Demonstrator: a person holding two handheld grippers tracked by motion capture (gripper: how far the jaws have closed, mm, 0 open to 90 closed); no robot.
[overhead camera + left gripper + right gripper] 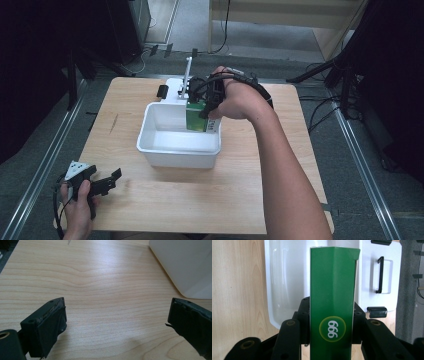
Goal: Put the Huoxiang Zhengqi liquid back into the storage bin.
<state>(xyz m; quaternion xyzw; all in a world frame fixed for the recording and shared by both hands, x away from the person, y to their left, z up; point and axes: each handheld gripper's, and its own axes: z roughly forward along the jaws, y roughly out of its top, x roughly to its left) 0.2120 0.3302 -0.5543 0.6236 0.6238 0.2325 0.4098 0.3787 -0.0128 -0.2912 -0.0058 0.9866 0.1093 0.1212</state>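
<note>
A green box [197,116] with a "999" logo [332,290] hangs over the far right part of the white bin [150,145], lower end inside the rim. My right gripper [205,107] is shut on it, its jaws pressing both sides of the box [331,325]. Over the bare wood near the table's front left corner, my left gripper [109,182] stands open with nothing between its fingers [47,325]. The bin's corner [185,267] shows at the upper right of the left gripper view.
Behind the bin lies a white lid [382,272] with a black handle [380,275] and black clips [162,91]. A white upright post [188,72] stands at the table's far edge. Dark stands and cables surround the table.
</note>
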